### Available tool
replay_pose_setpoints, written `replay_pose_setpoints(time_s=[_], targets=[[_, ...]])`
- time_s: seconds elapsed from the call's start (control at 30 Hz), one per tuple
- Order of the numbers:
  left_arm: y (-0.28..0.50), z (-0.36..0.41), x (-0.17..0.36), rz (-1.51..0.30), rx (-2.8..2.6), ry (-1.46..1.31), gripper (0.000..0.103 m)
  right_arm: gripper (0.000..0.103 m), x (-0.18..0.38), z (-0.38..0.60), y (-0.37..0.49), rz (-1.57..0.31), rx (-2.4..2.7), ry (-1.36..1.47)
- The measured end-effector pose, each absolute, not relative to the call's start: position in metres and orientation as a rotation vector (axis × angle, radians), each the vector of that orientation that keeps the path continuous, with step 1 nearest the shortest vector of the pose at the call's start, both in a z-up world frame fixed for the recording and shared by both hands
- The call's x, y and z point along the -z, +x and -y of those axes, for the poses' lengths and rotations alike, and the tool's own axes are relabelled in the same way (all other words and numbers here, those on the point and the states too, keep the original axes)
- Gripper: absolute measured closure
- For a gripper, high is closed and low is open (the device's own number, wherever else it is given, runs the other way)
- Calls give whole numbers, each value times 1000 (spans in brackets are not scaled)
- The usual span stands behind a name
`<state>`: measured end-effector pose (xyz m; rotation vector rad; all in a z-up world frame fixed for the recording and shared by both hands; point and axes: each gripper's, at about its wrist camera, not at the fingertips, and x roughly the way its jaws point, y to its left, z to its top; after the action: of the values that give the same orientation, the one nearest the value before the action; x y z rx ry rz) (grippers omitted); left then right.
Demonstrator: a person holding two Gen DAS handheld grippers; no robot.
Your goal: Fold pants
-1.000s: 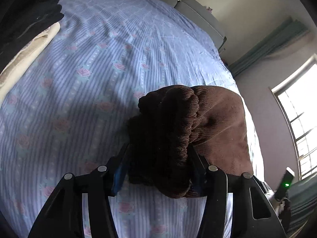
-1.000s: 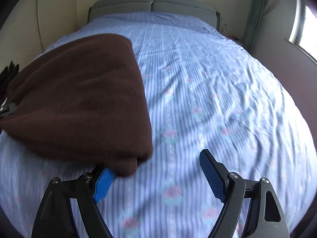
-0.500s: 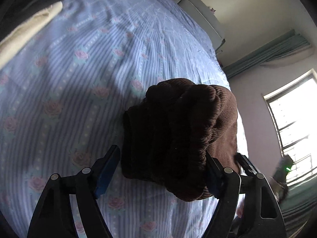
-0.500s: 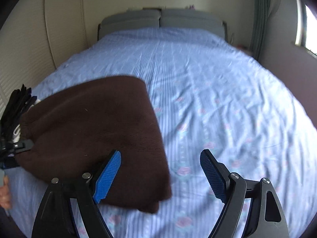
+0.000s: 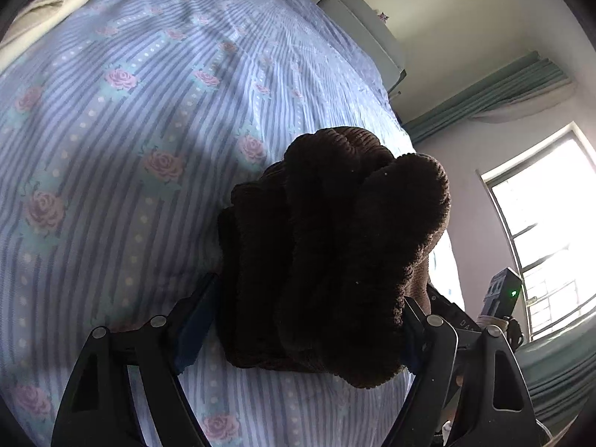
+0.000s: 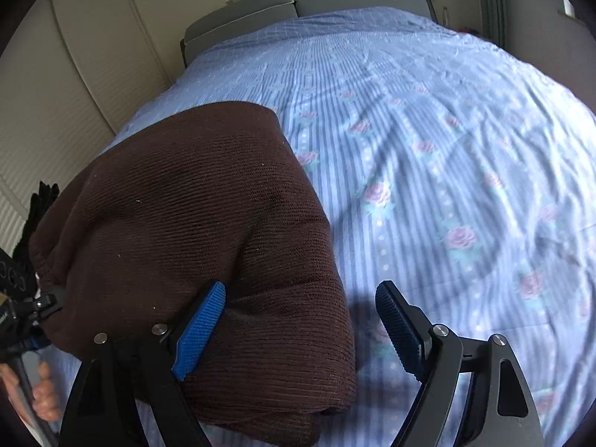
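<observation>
The left gripper (image 5: pixel 309 320) jaws have squeezed shut again on the thick folded brown corduroy pants (image 6: pixel 193 246), lifting them off the blue flowery bed sheet (image 6: pixel 428 141) toward the open-jawed right gripper (image 6: pixel 298 320), so the fold looks almost done.

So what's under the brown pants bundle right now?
Striped floral bedsheet shows all around the folded brown pants. Whether the bundle rests on it or is lifted, and anything directly beneath, is hidden by the fabric.

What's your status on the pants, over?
Left gripper shut on folded brown corduroy pants. Right gripper open, one finger over the fold. Cream and black clothes at the bed edge, not in the way.
</observation>
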<state>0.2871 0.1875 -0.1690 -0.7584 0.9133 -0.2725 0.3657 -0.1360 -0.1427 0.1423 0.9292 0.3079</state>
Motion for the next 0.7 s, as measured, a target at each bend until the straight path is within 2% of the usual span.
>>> replay_pose_setpoints(time_s=[0.1, 0.17, 0.3, 0.37, 0.47, 0.7], targets=[[290, -187, 166, -914, 281, -734, 26, 22, 148, 137, 368, -952, -320, 185], [291, -184, 162, -911, 276, -722, 34, 46, 146, 138, 363, -954, -350, 210], [290, -185, 152, -898, 267, -741, 45, 52, 137, 133, 348, -936, -362, 210], [287, -189, 144, -892, 280, -756, 57, 59, 124, 127, 341, -922, -338, 180], [281, -198, 126, -856, 301, -781, 61, 61, 94, 111, 322, -841, -337, 90], [240, -185, 77, -754, 375, -798, 62, 62, 42, 109, 251, -713, -319, 69]])
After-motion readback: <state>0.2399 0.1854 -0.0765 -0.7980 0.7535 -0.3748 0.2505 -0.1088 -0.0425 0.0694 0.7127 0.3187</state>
